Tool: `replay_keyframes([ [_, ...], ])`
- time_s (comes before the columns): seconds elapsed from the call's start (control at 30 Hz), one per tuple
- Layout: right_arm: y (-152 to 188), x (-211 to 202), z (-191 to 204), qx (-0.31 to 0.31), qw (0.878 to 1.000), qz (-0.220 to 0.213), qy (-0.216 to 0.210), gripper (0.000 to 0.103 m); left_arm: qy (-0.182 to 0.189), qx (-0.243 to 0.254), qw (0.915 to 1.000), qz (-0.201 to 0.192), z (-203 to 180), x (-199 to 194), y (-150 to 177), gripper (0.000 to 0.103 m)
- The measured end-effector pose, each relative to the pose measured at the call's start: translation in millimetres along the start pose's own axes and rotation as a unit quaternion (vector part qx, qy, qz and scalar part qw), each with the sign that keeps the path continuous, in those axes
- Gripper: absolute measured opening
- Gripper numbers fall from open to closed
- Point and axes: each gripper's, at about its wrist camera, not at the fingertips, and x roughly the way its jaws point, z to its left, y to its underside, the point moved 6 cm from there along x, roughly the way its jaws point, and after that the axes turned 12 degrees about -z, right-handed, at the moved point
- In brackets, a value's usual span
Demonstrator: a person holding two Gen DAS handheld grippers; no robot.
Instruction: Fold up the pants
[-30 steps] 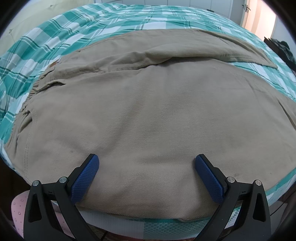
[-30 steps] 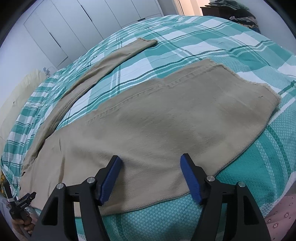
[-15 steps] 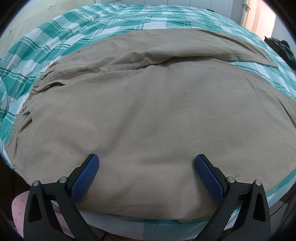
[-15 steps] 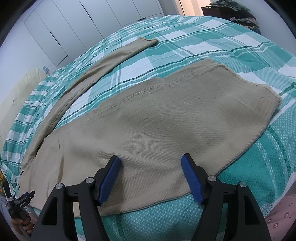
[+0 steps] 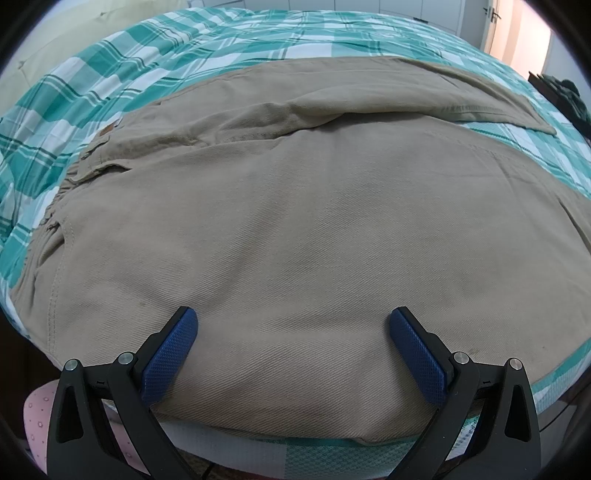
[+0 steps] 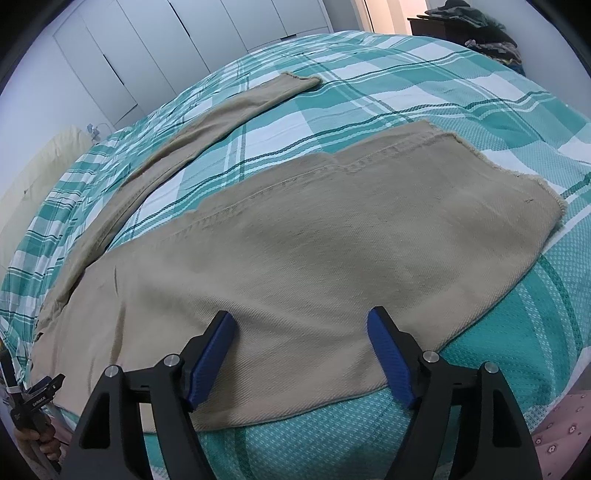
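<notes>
Khaki pants (image 5: 295,221) lie spread flat on a bed with a green-and-white plaid cover (image 5: 110,92). In the left wrist view the waistband (image 5: 92,155) sits at the left and my left gripper (image 5: 293,321) hovers open over the seat near the bed's front edge. The right wrist view shows the near pant leg (image 6: 314,251) with its frayed hem (image 6: 517,177) at the right, and the far leg (image 6: 221,118) stretching away at an angle. My right gripper (image 6: 301,325) stands over the near leg, jaws opening, with nothing pinched between the blue pads.
White wardrobe doors (image 6: 184,44) stand beyond the bed. A dark stand with piled clothes (image 6: 480,33) is at the far right. A pillow (image 6: 33,173) lies at the left. The hand with the left gripper's handle (image 6: 33,406) shows at the lower left of the right wrist view.
The right gripper's jaws have spread slightly wider. Neither hand has shifted and the pants lie as before.
</notes>
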Motion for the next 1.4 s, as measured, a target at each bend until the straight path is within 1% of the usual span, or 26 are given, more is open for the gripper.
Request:
replay_keyframes([
  [1.4,-0.8,-1.3,-0.1,-0.002,1.000,-0.002,0.000,0.077,-0.005,0.003,1.0000,-0.002,1.9,1.1,-0.5,0.103],
])
